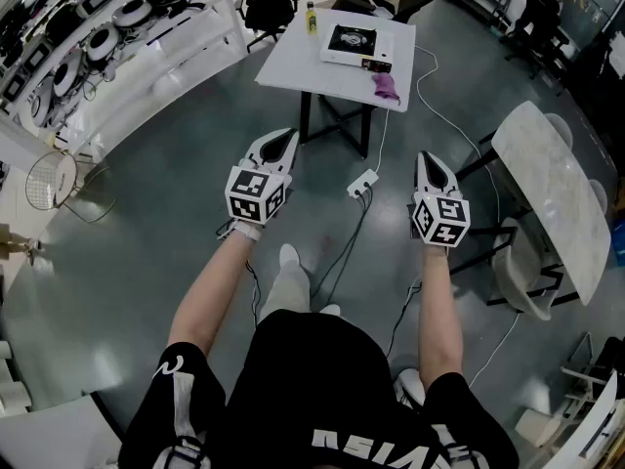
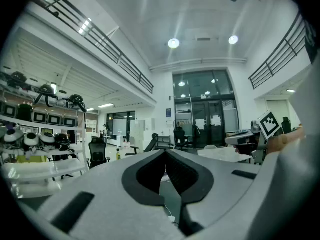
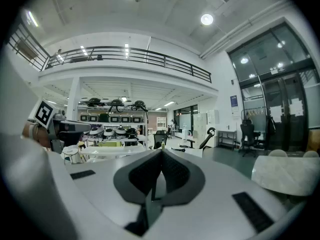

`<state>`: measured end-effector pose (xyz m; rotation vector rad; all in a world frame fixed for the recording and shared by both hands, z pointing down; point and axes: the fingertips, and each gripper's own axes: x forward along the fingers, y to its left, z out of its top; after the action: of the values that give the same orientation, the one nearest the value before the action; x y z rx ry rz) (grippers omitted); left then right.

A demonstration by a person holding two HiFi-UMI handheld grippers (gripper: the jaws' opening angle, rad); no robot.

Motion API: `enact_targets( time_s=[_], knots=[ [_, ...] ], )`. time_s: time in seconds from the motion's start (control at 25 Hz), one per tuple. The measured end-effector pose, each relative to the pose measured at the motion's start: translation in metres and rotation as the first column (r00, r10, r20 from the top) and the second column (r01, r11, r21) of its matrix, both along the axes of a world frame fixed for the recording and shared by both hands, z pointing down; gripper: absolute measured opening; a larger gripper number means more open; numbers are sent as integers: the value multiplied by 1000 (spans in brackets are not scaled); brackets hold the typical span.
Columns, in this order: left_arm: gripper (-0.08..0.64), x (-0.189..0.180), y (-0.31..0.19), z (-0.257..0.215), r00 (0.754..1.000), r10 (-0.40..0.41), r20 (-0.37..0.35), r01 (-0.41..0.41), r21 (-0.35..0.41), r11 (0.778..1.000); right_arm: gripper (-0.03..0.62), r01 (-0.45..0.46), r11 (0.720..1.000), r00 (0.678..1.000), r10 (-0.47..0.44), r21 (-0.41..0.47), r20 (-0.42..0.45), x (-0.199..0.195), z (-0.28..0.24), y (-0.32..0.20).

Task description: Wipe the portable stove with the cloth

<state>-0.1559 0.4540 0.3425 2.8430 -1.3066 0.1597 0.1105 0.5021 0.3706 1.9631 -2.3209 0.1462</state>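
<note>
1. Grey polished floor (image 1: pixel 146 223) fills this workshop, and long white shelves (image 1: pixel 156 37) of round black-and-white devices run along its left side.
2. The white left gripper (image 1: pixel 286 139), with its marker cube, is held out roughly level. Its jaws are pressed together with nothing between them. I read this as a carrying posture, since nothing is within reach.
3. Well ahead, between the two grippers, stands a white square table (image 1: pixel 293 62). The white portable stove with a black burner (image 1: pixel 354 43) lies flat on it. The crumpled purple cloth (image 1: pixel 386 86) sits just beside the stove's near right corner at the table edge, handy for grabbing first. A small yellow bottle (image 1: pixel 312 16) stands at the far edge.
4. The white right gripper (image 1: pixel 427 158) mirrors the left, closed and empty.
5. A pale marble-look table (image 1: pixel 557 193) stands at the right, well apart from the stove.
6. Wiping has not begun, and the person would need to get closer.
</note>
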Motion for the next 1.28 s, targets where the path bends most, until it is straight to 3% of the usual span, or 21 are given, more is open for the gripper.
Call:
enact_targets(
  time_s=[0.28,0.8,1.04,1.28],
  knots=[
    [9,-1,-67,12,1000,18,-22,-18,-8,1000,9,-22,1000,1000,22,-21,-11,-1,11,-59],
    [9,-3,-254,32,988,142,-62,-145,-52,988,11,-127,991,991,124,-44,-57,-14,9,-223],
    [9,4,-303,45,979,189,-72,-195,-87,977,10,-167,983,984,162,-69,-69,-16,14,-259],
    [9,39,-338,57,975,211,-73,-219,-109,970,11,-176,980,983,171,-91,-64,12,27,-296]
  ],
)
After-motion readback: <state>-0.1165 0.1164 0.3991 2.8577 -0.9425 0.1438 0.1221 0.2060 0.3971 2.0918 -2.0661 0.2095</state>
